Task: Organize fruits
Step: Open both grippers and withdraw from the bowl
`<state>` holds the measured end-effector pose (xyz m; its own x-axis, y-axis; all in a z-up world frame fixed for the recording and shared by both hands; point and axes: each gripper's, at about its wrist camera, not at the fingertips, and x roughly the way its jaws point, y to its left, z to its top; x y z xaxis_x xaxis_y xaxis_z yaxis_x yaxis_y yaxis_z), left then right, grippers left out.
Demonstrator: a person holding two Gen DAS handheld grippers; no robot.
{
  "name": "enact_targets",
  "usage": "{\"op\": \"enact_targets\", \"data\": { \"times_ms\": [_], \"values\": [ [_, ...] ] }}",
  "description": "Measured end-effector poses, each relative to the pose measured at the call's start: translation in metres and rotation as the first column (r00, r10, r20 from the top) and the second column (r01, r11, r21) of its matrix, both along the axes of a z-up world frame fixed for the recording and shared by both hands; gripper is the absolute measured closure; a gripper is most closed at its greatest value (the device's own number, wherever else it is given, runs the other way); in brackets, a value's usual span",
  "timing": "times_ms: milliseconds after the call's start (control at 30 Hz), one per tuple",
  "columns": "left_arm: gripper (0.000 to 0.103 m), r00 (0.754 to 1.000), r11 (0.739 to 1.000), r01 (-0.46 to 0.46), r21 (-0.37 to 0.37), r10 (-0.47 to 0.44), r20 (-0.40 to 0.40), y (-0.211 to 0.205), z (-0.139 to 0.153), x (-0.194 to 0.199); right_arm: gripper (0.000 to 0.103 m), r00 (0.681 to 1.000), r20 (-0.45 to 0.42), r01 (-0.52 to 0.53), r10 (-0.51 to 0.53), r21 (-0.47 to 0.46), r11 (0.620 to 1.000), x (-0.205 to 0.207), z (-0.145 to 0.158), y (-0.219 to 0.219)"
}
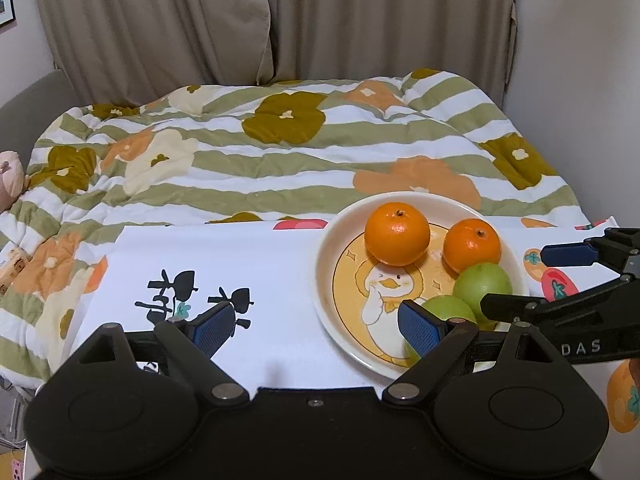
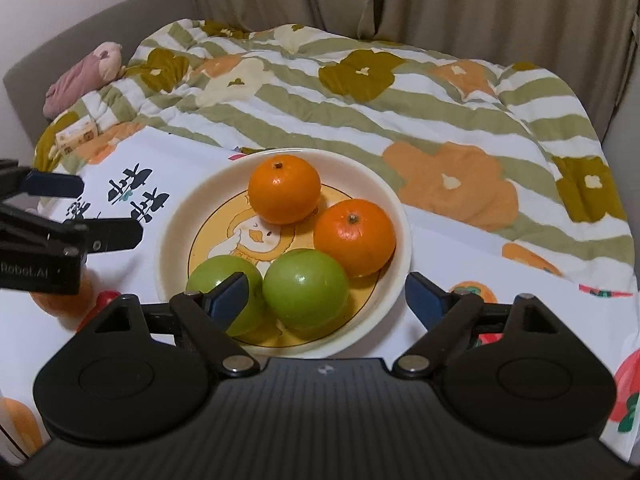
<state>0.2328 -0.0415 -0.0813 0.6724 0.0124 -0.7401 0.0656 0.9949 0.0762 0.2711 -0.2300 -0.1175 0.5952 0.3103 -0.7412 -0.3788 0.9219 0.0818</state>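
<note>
A cream plate [image 2: 176, 240] with a duck picture holds two oranges [image 2: 285, 189] [image 2: 354, 237] at the back and two green apples [image 2: 305, 289] [image 2: 218, 280] at the front. The plate also shows in the left wrist view [image 1: 324, 280], with the oranges [image 1: 397, 233] [image 1: 472, 245] and apples [image 1: 483, 286] [image 1: 448, 309]. My left gripper [image 1: 316, 326] is open and empty, left of the plate's near rim. My right gripper [image 2: 326, 300] is open and empty, its fingers either side of the front of the plate. Each gripper shows in the other's view [image 1: 520, 278] [image 2: 108, 210].
The plate sits on a white cloth [image 1: 248, 264] with black characters and fruit prints. Behind it lies a rumpled striped floral quilt [image 1: 280, 152]. A pink plush toy [image 2: 80, 76] lies at the far left. Curtains [image 1: 320, 20] hang behind.
</note>
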Motion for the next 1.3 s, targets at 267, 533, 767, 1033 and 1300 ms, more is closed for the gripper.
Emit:
{"op": "enact_targets", "data": {
  "times_ms": [267,533,767,1033,1300],
  "values": [
    [0.011,1.0,1.0,-0.02,0.009,0.02,0.02,0.0,0.006,-0.017,0.003,0.999,0.011,0.03,-0.03,0.016,0.999,-0.012,0.008,-0.007],
    [0.011,0.997,0.999,-0.043,-0.001,0.043,0.068,0.004,0.021,-0.046,0.003,0.998,0.045,0.041,-0.042,0.037,0.999,-0.036,0.027,-0.007],
    [0.01,0.991,0.998,-0.058,-0.022,0.06,0.121,0.01,0.038,-0.084,0.002,0.996,0.077,0.038,-0.044,0.07,0.997,-0.066,0.045,-0.008],
    [0.007,0.98,0.996,-0.04,-0.076,0.054,0.191,0.021,0.062,-0.125,0.002,0.993,0.103,0.057,-0.065,0.078,0.995,-0.1,0.068,-0.001],
    [0.005,0.975,0.995,0.003,-0.098,0.019,0.219,0.051,0.072,-0.145,0.0,0.988,0.108,0.104,-0.114,0.095,0.99,-0.132,0.086,0.024]
  ]
}}
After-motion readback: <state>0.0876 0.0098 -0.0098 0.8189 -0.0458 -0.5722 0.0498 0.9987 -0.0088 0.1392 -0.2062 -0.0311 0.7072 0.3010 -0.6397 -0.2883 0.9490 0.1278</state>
